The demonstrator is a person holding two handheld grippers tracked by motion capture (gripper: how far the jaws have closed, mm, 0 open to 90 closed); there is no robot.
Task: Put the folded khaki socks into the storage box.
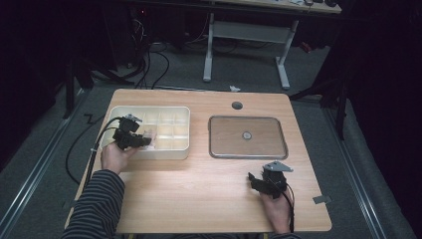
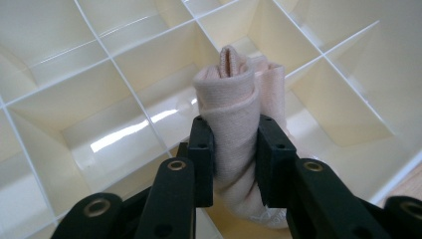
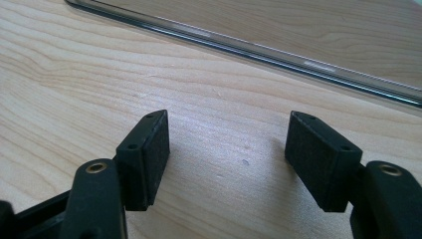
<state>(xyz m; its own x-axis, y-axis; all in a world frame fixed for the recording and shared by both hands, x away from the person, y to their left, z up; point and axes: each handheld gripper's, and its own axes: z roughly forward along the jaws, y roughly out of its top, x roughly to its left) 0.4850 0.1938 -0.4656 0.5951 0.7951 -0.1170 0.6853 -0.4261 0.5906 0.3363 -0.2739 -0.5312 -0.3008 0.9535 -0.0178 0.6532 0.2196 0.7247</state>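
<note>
Left gripper [image 2: 235, 159] is clenched on a rolled beige cloth [image 2: 239, 104] whose long axis runs straight ahead between its jaws, above a cell of the divided cream organiser [image 1: 186, 130], while the right gripper [image 3: 226, 159] rests released, well apart beside the tray [image 1: 213, 144].

The pale wooden worktop [image 1: 199, 199] is brightly lit while the surrounding room lies dark. Glare streaks the glossy cream divided tray [image 2: 124, 134]. The nearest black jaws are softly blurred.

Left gripper [image 2: 234, 164] clamped (jaws pinched); right gripper [image 3: 226, 159] spread wide.
</note>
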